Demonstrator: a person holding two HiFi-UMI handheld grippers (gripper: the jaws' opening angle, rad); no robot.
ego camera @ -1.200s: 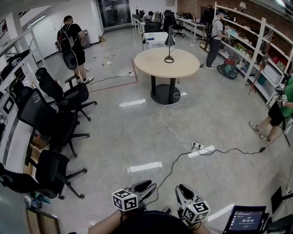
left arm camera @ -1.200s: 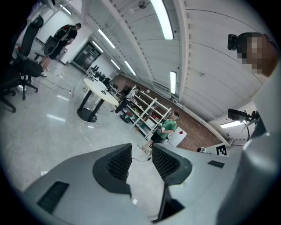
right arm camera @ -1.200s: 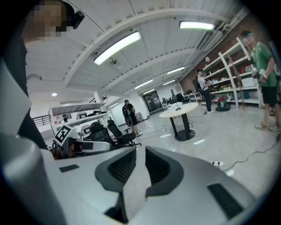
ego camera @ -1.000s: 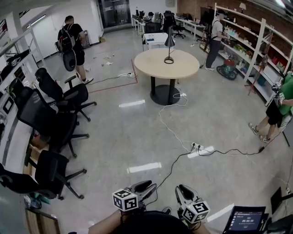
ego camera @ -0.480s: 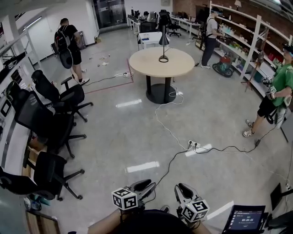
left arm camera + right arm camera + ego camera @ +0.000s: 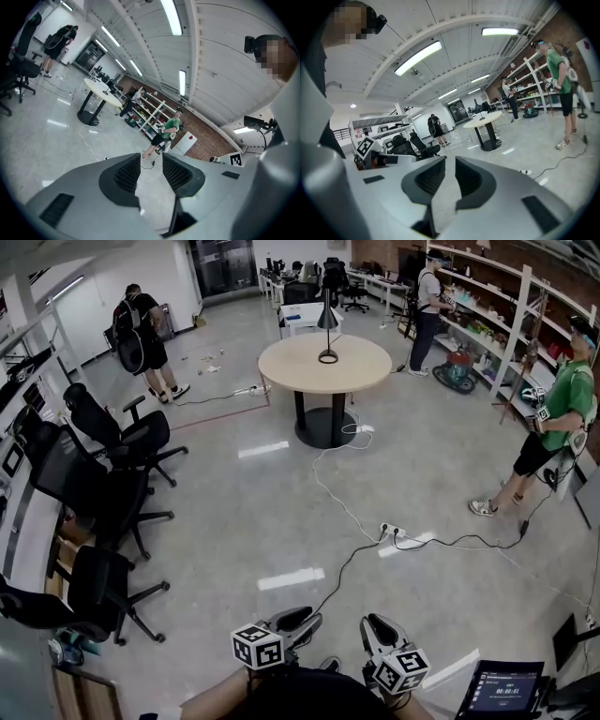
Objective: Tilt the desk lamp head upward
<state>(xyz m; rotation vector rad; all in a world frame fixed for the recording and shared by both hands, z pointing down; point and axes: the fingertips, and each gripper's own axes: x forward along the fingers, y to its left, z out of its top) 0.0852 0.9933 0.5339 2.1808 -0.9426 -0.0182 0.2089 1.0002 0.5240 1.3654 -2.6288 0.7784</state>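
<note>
1. the left gripper (image 6: 298,621) sat low at the near edge of the head view, jaws a little spread, with only floor between them in its own view (image 6: 151,157). it held nothing.
2. the right gripper (image 6: 379,625) was just beside it, jaws parted by a narrow gap (image 6: 450,161), also empty.
3. both pointed out over open floor (image 6: 234,521), where a cable (image 6: 330,495) ran from a power strip (image 6: 391,532) toward the counter (image 6: 286,367).
4. the lamp (image 6: 327,329) stood upright on the far half of that round counter, well apart from both grippers. its head (image 6: 327,319) seemed to point down, though it was small in view.
5. done: nothing on the lamp itself. neither gripper touched it, and the head looked untilted.
6. left, as i judged it: cross the floor to the counter, minding the cable, then take the head in one gripper, perhaps steady the base with the other, and tip the head upward.
7. a person in green (image 6: 555,404) stood at the right by the shelves (image 6: 506,296), clear of the path to the counter.
</note>
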